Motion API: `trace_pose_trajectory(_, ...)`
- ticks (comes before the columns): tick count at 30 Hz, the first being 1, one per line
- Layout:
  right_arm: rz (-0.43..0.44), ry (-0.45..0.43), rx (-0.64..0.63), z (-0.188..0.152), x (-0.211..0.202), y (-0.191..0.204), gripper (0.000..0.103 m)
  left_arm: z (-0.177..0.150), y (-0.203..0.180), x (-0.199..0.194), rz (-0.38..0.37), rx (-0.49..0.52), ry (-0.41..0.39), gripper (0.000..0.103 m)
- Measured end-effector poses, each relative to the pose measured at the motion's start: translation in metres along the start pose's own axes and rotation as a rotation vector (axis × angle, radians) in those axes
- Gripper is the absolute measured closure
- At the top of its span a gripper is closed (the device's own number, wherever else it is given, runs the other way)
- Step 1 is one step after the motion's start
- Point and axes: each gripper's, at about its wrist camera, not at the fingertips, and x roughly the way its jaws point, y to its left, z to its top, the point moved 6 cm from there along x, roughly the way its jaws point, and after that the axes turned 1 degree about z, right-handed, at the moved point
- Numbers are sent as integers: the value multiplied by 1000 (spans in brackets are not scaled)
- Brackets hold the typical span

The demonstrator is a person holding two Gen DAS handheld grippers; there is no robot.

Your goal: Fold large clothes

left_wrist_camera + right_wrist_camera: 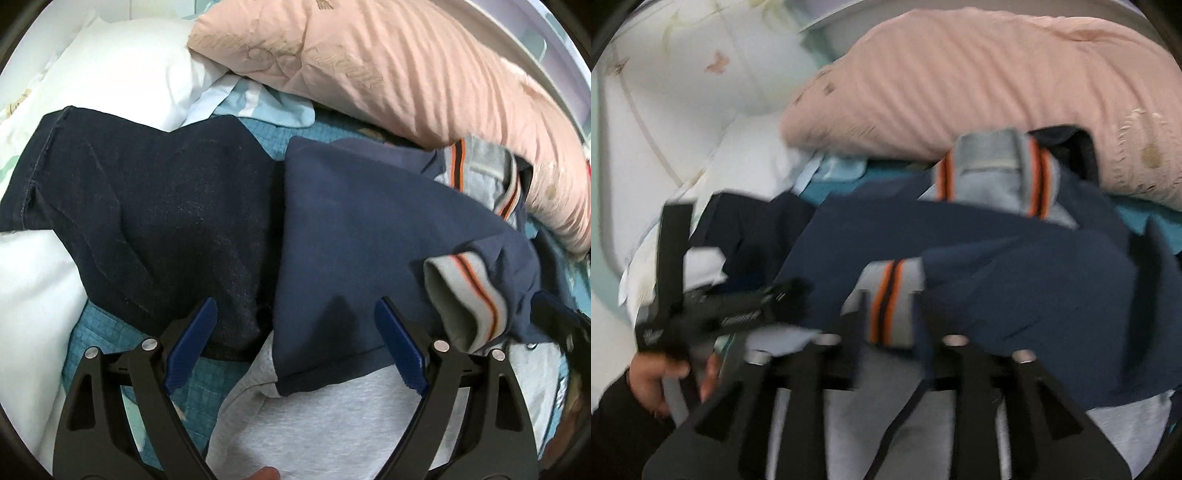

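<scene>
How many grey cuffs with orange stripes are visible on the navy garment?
2. One striped cuff lies near the tools, on the navy garment's right side. The other lies farther back, beside the pink pillow. More may be hidden under folds.

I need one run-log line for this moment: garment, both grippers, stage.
garment: navy sweatshirt with grey cuff, on bed | left gripper: open above it | right gripper: at cuff, grip unclear (blur) | stage: folding unfinished
</scene>
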Motion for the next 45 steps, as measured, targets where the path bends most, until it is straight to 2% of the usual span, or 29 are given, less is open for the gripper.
trace_pose_trajectory(5,-28,13,-13,-8,21,15,58,-11,4,13,58,23,80,15)
trace_pose_trajectory(8,-103,54,-41,-12,39,21,55,-14,5,16,49,17,79,16)
trace_pose_trajectory(11,-175,76,-60,-15,52,18,57,-14,4,16,43,10,78,15)
trace_pose_trajectory(12,-173,72,-37,-15,53,15,63,-14,4,16,42,10,76,15)
trace_pose_trajectory(13,-180,75,-18,-14,54,12,81,-14,4,15,40,8,75,15)
trace_pose_trajectory(14,-165,79,0,-13,56,10,100,-13,4,16,37,7,74,15)
trace_pose_trajectory(17,-140,80,36,-9,56,9,101,-14,4,13,25,5,71,15)
trace_pose_trajectory(19,-82,29,72,1,46,17,101,-15,4,11,15,2,68,15)
trace_pose_trajectory(23,-39,-43,97,20,28,32,101,-16,3,8,-3,-5,58,15)
trace_pose_trajectory(28,117,-121,231,46,11,36,101,-16,4,4,-36,-29,49,15)
trace_pose_trajectory(31,188,-184,267,64,1,45,101,-16,4,3,-49,-40,40,15)
trace_pose_trajectory(32,205,-196,267,68,1,50,101,-17,5,3,-30,-53,53,15)
trace_pose_trajectory(34,231,-199,256,76,6,62,101,-17,5,4,-33,-51,53,15)
trace_pose_trajectory(35,207,-186,255,77,15,65,101,-17,5,4,-34,-51,55,15)
trace_pose_trajectory(37,229,-131,292,72,34,64,101,-17,5,3,-38,-50,54,15)
trace_pose_trajectory(40,249,-44,341,56,63,54,96,-18,5,1,-35,-45,55,15)
trace_pose_trajectory(42,218,-37,350,48,64,44,77,-18,5,-4,-36,-50,47,15)
trace_pose_trajectory(43,216,-49,353,47,60,40,57,-18,5,-7,-40,-55,40,15)
trace_pose_trajectory(44,231,-72,354,48,50,35,47,-17,5,-12,-42,-63,29,15)
trace_pose_trajectory(45,227,-90,339,49,43,32,47,-15,5,-18,-46,-69,13,15)
